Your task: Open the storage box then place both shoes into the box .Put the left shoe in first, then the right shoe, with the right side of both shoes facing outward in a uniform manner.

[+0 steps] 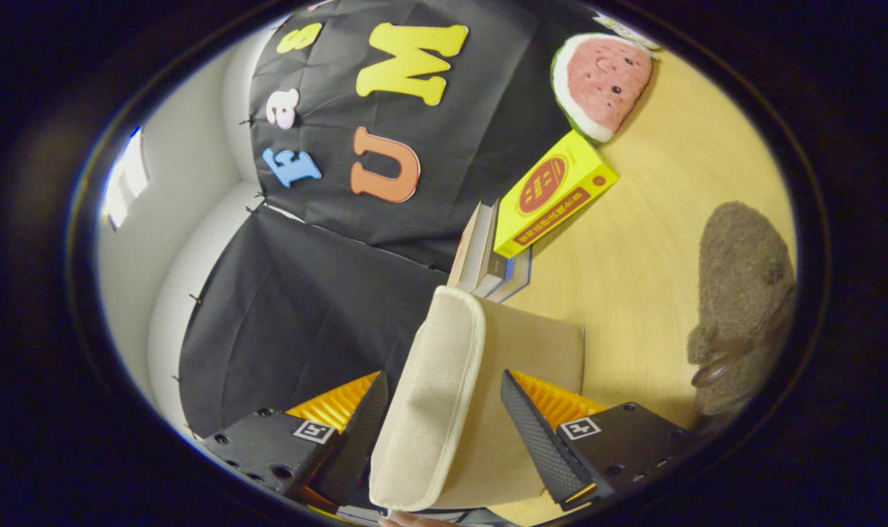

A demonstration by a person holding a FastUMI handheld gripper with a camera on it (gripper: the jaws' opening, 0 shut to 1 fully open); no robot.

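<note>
- We have the gripper point(444, 421) rolled well over on its side, so the wooden surface point(634, 278) runs up one side of our view and the booth wall up the other.
- Between the fingers sits a beige fabric piece with a padded, stitched rim point(433, 395); we take it for the storage box's lid or flap, though we cannot tell for sure.
- The fingers stand on either side of that beige piece, close against it; whether both truly press on it, we cannot tell.
- So we judge the opening step is the one in hand: box first, shoes after.
- One fuzzy grey-brown shoe point(740, 300) lies on the surface, well off to the side of the fingers, not yet boxed; which foot it fits we cannot say.
- Beyond the flap: a stack of books point(484, 256), a yellow box point(553, 194) leaning on it, and a watermelon plush point(605, 84) farther back.
- Next, we reckon, the flap must swing fully clear, then the fingers let go and go for the left shoe.
</note>
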